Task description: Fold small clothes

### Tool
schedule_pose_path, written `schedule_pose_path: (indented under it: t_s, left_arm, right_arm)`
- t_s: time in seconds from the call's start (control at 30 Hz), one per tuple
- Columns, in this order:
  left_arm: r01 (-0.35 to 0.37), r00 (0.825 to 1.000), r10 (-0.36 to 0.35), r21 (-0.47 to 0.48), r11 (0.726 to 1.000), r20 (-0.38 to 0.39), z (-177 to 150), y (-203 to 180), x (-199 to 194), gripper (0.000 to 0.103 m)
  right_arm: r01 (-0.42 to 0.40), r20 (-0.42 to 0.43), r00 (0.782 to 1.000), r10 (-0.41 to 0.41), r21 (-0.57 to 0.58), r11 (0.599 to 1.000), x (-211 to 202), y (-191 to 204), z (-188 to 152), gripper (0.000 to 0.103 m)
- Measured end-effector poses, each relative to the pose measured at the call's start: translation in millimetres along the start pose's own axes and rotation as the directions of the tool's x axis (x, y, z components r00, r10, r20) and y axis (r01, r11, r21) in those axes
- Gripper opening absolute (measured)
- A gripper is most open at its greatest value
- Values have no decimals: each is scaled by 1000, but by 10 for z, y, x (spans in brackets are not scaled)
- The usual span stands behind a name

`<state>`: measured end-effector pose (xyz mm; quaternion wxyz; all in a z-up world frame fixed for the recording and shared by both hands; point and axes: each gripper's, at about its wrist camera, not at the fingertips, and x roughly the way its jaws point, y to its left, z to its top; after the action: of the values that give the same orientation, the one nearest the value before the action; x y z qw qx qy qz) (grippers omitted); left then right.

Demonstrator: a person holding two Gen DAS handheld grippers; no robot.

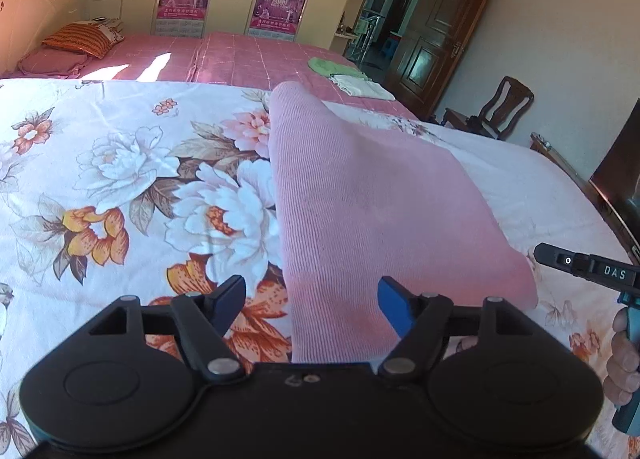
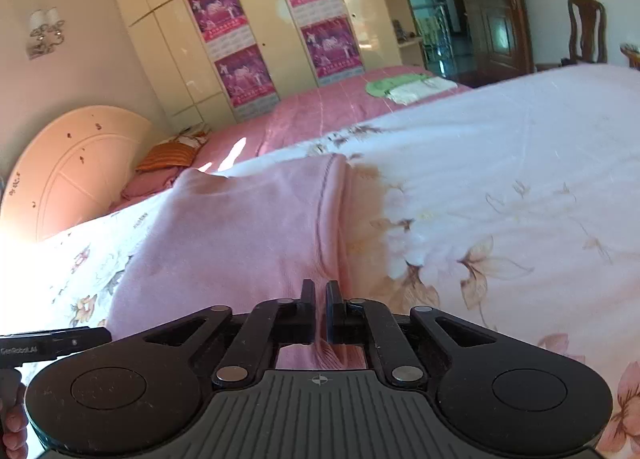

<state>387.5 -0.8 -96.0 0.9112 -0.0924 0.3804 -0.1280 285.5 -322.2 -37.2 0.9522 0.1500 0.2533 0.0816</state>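
We saw a floral sheet point(image 1: 120, 163) spread over the bed, and we place everything else from it. On it lay the pink garment point(image 1: 360, 199), one end lifted off the sheet. Beyond the sheet, on a pink bedcover point(image 1: 240, 59), sat a green cloth point(image 1: 332, 67) and a white cloth point(image 1: 364, 86). Our left gripper point(image 1: 312, 305) hovered above the sheet with its jaws spread apart, the garment's near edge between them but unpressed. Our right gripper point(image 2: 319, 309) was clamped onto the pink garment's edge, just above the sheet
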Motion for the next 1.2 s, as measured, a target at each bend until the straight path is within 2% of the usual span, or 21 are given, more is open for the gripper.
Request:
schedule_pose_path:
  t_s: [0.07,0.1,0.13,0.17,0.2,0.27,0.33,0.43,0.57,0.67,0.77,0.8,0.87,0.97,1.17,1.2]
  left_arm:
    - [-20,1000,20,3,1000,-9,80,0,95,72]
    - [-52,998,53,15,999,-37,96,-2,171,73]
    - [-97,991,100,32,995,-93,102,12,294,76]
    - [-103,987,106,25,994,-123,95,55,367,83]
    - [-98,987,98,3,995,-126,92,98,379,85]
    - [-89,991,87,-8,996,-105,115,149,296,85]
    - [-88,994,89,4,996,-59,144,142,220,84]
    - [-46,998,44,-36,998,-33,284,138,264,81]
    - [-48,998,50,-33,998,40,659,65,421,79]
    - [-61,998,61,-20,998,24,964,28,695,80]
    - [-65,996,63,-31,997,-57,1074,37,1016,79]
    - [-73,995,70,-36,997,-77,1069,49,1096,82]
    - [-110,988,105,-37,993,-117,1015,84,1236,87]
    - [-108,989,102,-57,992,-105,946,137,1255,92]
    - [-114,989,111,-30,993,-98,982,120,1161,90]
    - [-108,990,106,-18,994,-89,1001,104,1088,86]
  right_arm:
    - [-7,-7,1000,6,-65,998,88,133,38,4]
    - [-19,-26,1000,17,-93,996,175,180,32,4]
    - [-15,-56,998,8,-123,992,302,195,7,4]
    - [11,-104,994,-27,-145,989,449,185,-26,4]
    - [32,-158,986,-59,-169,985,619,130,-67,2]
    - [18,-153,987,-42,-153,988,608,77,-3,1]
    - [12,-102,994,-28,-154,988,498,68,99,2]
    - [4,-73,997,-15,-147,989,492,65,209,2]
    - [-9,-65,998,-4,-189,982,700,190,335,2]
    - [-21,-64,998,9,-186,982,990,229,546,2]
    - [-83,-138,988,66,-125,989,1404,208,783,2]
    - [-70,-168,985,48,-123,990,1539,212,806,2]
    - [-22,-269,963,-20,-152,988,1821,226,773,2]
    - [-19,-243,970,-21,-161,987,1818,209,702,2]
    - [-13,-198,980,-16,-142,990,1707,176,707,3]
    - [1,-169,985,-24,-135,991,1632,166,728,15]
